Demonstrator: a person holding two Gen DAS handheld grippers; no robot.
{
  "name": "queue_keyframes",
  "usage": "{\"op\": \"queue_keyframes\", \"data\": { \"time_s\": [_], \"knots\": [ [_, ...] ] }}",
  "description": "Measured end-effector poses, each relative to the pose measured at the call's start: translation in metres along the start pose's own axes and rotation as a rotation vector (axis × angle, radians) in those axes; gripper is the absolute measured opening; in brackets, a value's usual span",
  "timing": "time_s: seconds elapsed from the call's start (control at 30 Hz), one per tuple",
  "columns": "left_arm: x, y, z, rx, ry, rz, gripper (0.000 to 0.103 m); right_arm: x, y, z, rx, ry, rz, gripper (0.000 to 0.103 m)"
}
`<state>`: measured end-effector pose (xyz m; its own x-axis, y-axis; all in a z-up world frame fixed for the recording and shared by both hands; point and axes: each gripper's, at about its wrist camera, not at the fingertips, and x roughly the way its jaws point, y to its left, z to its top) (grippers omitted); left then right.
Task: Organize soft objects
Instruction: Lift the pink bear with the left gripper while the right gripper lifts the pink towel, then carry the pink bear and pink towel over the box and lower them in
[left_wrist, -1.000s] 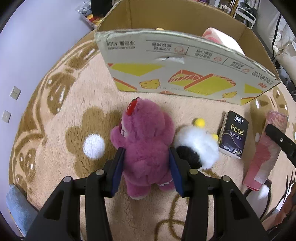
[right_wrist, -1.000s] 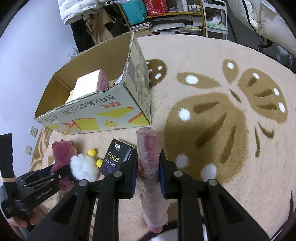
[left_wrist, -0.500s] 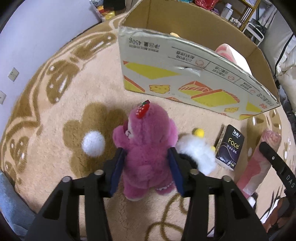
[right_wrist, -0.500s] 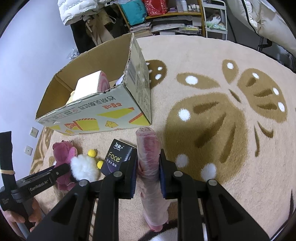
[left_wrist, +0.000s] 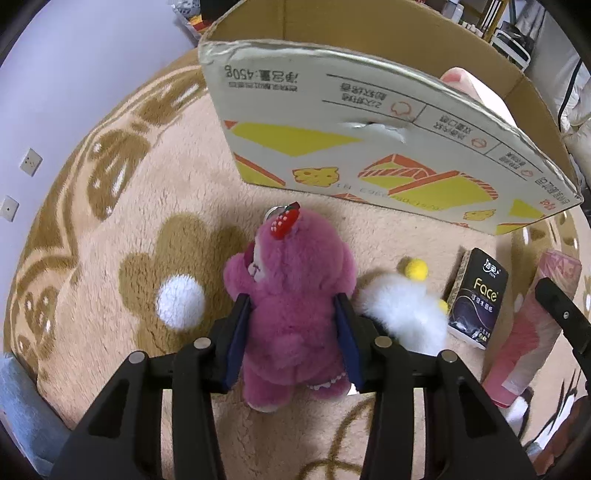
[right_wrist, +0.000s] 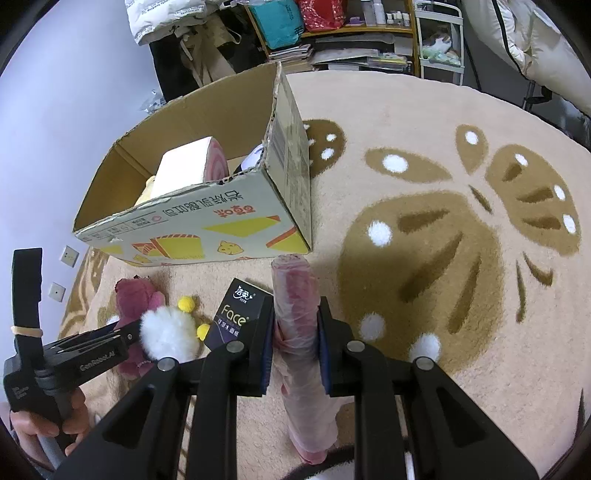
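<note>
A pink plush bear (left_wrist: 299, 295) with a strawberry on its head lies on the rug in front of the cardboard box (left_wrist: 369, 147). My left gripper (left_wrist: 292, 299) is closing, and its blue pads press into the bear's sides. To the bear's right lie a white fluffy toy (left_wrist: 402, 321) with yellow pompoms and a black tissue pack (left_wrist: 478, 295). In the right wrist view, my right gripper (right_wrist: 295, 306) is shut on a pink roll wrapped in plastic (right_wrist: 295, 280), lying beside the box's corner (right_wrist: 291, 221). The bear (right_wrist: 135, 295) appears there too, at the lower left.
The open box holds a pink-and-white cushion (right_wrist: 195, 166) and other soft things. A hand (right_wrist: 44, 424) holds the left gripper's handle. Shelves, bags and clothes (right_wrist: 295, 22) crowd the far edge of the beige patterned rug (right_wrist: 443, 221). The wall (left_wrist: 74, 74) stands on the left.
The left gripper's jaws have narrowed onto the bear, and the gripper has moved closer to the box. The right gripper and its roll have stayed put.
</note>
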<state>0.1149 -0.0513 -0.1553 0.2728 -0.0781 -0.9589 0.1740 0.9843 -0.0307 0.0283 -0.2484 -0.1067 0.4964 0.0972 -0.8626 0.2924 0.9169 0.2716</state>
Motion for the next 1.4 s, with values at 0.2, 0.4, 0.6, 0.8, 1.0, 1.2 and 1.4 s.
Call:
{"op": "queue_keyframes", "data": {
  "time_s": [0.2, 0.4, 0.6, 0.8, 1.0, 1.2, 1.4],
  "knots": [
    [-0.015, -0.004, -0.002, 0.033, -0.099, 0.044, 0.038, -0.004, 0.001, 0.000, -0.010, -0.029, 0.017, 0.020],
    [-0.046, 0.007, 0.003, -0.010, -0.241, 0.014, 0.037, -0.020, 0.006, 0.001, -0.024, -0.090, 0.034, 0.019],
    [-0.076, 0.017, -0.007, -0.043, -0.384, -0.026, 0.037, -0.036, 0.014, 0.000, -0.054, -0.145, 0.046, 0.019],
    [-0.109, 0.015, -0.015, -0.034, -0.526, -0.032, 0.037, -0.051, 0.025, -0.002, -0.110, -0.200, 0.058, 0.019],
    [-0.130, 0.012, -0.021, -0.005, -0.633, -0.092, 0.037, -0.062, 0.030, -0.003, -0.129, -0.239, 0.070, 0.019],
    [-0.140, 0.002, -0.017, 0.052, -0.732, -0.091, 0.037, -0.067, 0.027, -0.001, -0.118, -0.262, 0.086, 0.019],
    [-0.159, -0.017, -0.018, 0.142, -0.849, -0.064, 0.037, -0.080, 0.031, 0.004, -0.143, -0.341, 0.113, 0.019]
  ]
}}
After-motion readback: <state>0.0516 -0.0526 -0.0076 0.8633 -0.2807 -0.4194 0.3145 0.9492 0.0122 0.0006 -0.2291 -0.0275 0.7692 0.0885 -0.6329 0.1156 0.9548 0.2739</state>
